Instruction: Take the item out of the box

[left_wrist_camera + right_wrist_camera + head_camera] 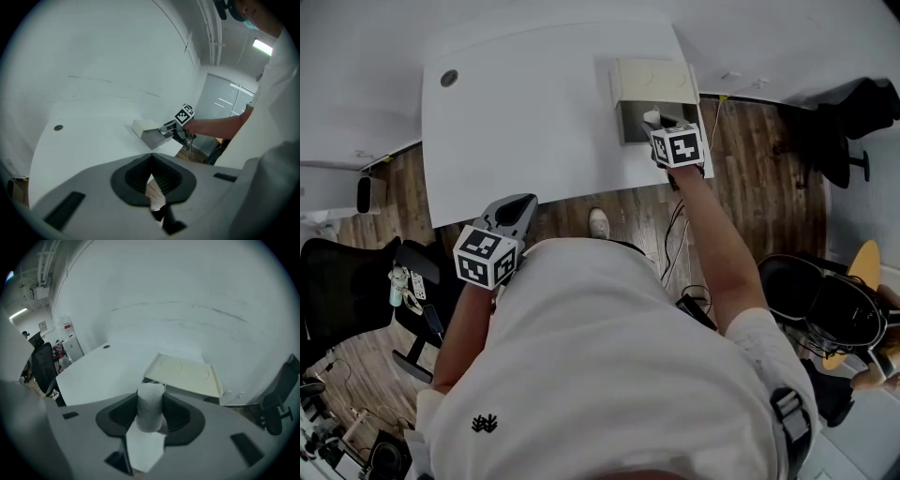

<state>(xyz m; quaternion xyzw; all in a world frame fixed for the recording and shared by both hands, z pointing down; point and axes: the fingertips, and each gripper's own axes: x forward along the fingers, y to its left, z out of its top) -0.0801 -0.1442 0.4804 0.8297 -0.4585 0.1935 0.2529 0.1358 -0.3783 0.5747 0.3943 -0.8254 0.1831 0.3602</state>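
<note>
Right gripper (150, 398) apparently clamps white roll (150, 416) beside box (187, 373).

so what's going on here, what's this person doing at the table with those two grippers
A person stands at a white table with a gripper in each hand. The right gripper reaches to the cream box at the table's far right edge and is closed on a white roll, right at the box's dark opening. The left gripper is shut and empty, held back by the person's side. The item is gripped, but whether it has fully cleared the box is hard to tell.
</note>
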